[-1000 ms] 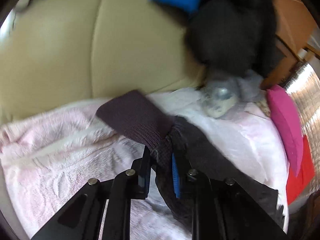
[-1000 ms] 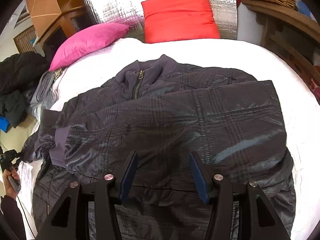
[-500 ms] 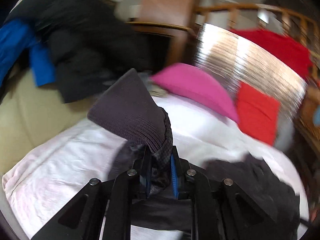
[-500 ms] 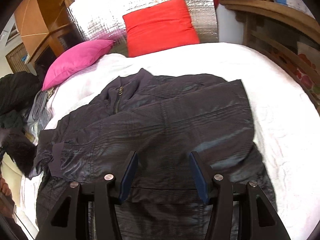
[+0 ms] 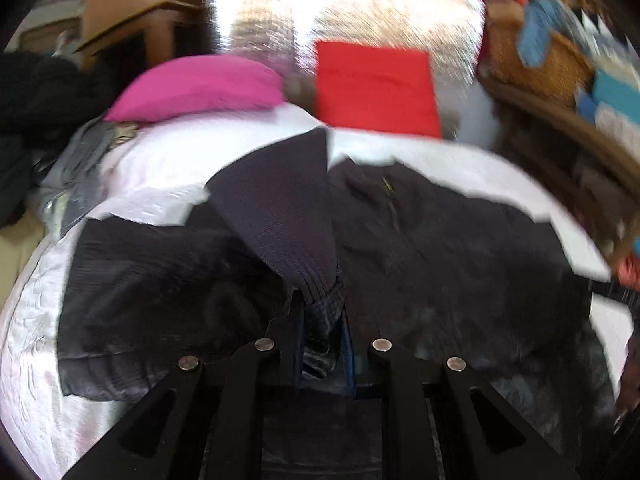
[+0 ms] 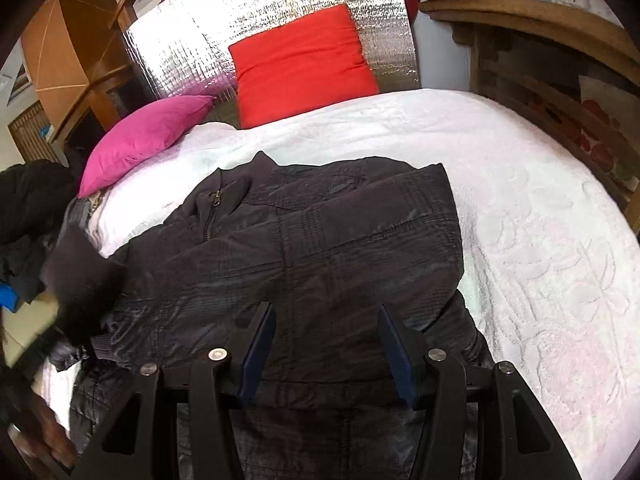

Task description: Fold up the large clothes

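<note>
The left claw (image 5: 320, 316) pinches the ribbed cuff (image 5: 280, 216) of the dark jacket (image 5: 440, 264) above the white bedspread (image 5: 36, 320).

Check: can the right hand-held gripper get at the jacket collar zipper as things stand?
Probably yes. The right hand-held gripper is open and empty over the jacket, and the zipper lies exposed ahead to its left. The raised sleeve cuff sits further left, apart from it.

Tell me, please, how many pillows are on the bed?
2. The pink pillow lies at the head of the bed, on the left. The red pillow leans on the silver headboard beside it. The jacket hides none.
</note>
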A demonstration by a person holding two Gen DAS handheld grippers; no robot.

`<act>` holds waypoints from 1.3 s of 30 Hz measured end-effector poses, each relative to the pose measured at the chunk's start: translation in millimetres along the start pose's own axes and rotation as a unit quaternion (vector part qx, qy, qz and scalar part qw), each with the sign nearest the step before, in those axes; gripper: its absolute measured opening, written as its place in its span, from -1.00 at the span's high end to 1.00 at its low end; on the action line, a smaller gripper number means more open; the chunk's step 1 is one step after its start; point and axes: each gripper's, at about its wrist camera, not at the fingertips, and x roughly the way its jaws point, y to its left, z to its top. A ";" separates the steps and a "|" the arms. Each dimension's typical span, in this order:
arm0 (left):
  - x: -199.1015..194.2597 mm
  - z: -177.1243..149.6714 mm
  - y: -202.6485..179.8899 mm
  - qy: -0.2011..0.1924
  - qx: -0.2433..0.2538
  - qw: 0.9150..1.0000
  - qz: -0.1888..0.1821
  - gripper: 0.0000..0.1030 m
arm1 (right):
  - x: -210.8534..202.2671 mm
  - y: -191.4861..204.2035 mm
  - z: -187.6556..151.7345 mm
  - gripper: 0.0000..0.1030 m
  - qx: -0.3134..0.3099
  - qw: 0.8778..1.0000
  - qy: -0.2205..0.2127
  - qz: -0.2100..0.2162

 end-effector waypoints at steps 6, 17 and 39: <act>11.5 -10.5 -6.3 0.091 -0.017 0.992 -0.088 0.03 | 3.9 7.3 -0.1 -0.10 -0.007 0.999 0.016 0.045; -67.5 -5.8 59.9 0.008 -0.072 0.997 0.009 -0.36 | 25.4 40.2 -7.2 -0.17 0.035 0.972 0.083 0.216; -30.9 -41.4 186.2 0.066 -0.219 0.964 0.133 -0.37 | 96.2 127.0 -23.2 0.64 0.039 0.971 0.108 0.209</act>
